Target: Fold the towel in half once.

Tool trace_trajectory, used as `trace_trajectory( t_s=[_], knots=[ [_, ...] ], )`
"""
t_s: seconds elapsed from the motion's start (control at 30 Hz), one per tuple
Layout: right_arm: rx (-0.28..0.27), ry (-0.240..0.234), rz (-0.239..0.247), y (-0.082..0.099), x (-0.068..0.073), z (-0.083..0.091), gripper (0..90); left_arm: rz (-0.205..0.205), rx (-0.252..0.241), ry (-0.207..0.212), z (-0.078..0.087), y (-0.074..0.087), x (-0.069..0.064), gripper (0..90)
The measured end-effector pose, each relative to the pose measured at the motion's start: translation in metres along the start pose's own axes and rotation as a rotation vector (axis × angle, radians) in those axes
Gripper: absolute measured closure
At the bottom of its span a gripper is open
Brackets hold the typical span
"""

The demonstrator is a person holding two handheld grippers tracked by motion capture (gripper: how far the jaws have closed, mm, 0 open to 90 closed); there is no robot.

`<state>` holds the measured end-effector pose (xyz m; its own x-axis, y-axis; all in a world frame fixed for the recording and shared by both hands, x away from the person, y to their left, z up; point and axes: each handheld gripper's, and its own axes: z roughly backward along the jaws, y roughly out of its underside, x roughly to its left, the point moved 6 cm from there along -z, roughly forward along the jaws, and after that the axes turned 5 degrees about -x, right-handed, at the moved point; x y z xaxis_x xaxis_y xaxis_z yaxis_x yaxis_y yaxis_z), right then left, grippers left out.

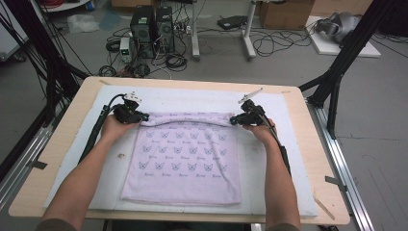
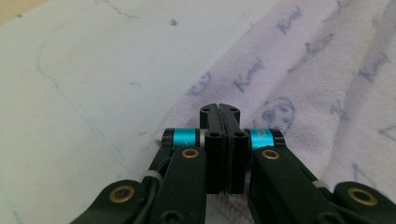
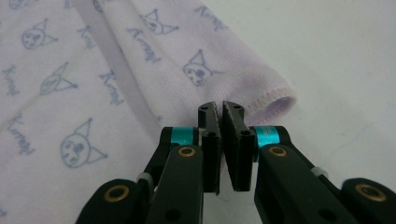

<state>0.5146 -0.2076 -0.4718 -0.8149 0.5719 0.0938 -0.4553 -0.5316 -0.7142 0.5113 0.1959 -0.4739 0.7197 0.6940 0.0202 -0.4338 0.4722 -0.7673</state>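
Lilac towel (image 1: pixel 185 159), printed with small cartoon faces and script, lies spread over a white mat (image 1: pixel 288 159) that covers most of the wooden surface (image 1: pixel 62 139). Its near edge runs close to the near edge of the surface, and its far edge is rolled up into a soft fold that spans from one hand to the other, a little past the middle of the surface.

At the far left corner of the towel sits the left tool (image 1: pixel 143 116), held in the person's left hand (image 1: pixel 113 127); its jaws are pressed together with the towel's corner pinched between them, cloth showing under the pads in the left gripper view. At the far right corner sits the right tool (image 1: pixel 234 120), in the right hand (image 1: pixel 260 131); its jaws are nearly together, clamped on the stitched hem of the fold. Both tools lie low, pointing inward toward each other along the fold.
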Motion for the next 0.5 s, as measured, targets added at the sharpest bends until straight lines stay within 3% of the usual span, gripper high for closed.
trace_trajectory(
  t_s=[0.17, 0.23, 0.27, 0.3, 0.37, 0.4, 0.43, 0.47, 0.5],
  knots=[
    [-0.064, 0.016, -0.003, -0.012, -0.004, 0.016, 86.7, 0.017, -0.09, -0.061, 0.009, -0.011, 0.007, 88.7],
    [-0.062, 0.021, 0.011, -0.015, -0.005, 0.017, 86.7, 0.024, -0.121, -0.091, 0.01, -0.017, 0.011, 88.8],
    [-0.07, 0.031, 0.016, -0.019, -0.006, 0.018, 86.7, 0.035, -0.15, -0.14, 0.011, -0.023, 0.015, 88.8],
    [-0.098, 0.075, 0.021, -0.027, -0.009, 0.022, 86.4, 0.049, -0.19, -0.187, 0.013, -0.028, 0.019, 88.7],
    [-0.204, 0.13, -0.015, -0.038, -0.014, 0.029, 83.8, 0.117, -0.299, -0.29, 0.02, -0.037, 0.028, 85.2],
    [-0.23, 0.154, -0.033, -0.041, -0.017, 0.03, 75.3, 0.129, -0.294, -0.303, 0.019, -0.036, 0.031, 71.5],
    [-0.207, 0.187, -0.039, -0.039, -0.02, 0.028, 72.0, 0.122, -0.278, -0.292, 0.018, -0.034, 0.031, 70.8],
    [-0.187, 0.183, -0.045, -0.036, -0.021, 0.026, 70.2, 0.11, -0.235, -0.279, 0.015, -0.029, 0.031, 71.1],
    [-0.164, 0.173, -0.052, -0.033, -0.021, 0.023, 67.9, 0.111, -0.202, -0.24, 0.012, -0.022, 0.03, 71.0]
  ],
)
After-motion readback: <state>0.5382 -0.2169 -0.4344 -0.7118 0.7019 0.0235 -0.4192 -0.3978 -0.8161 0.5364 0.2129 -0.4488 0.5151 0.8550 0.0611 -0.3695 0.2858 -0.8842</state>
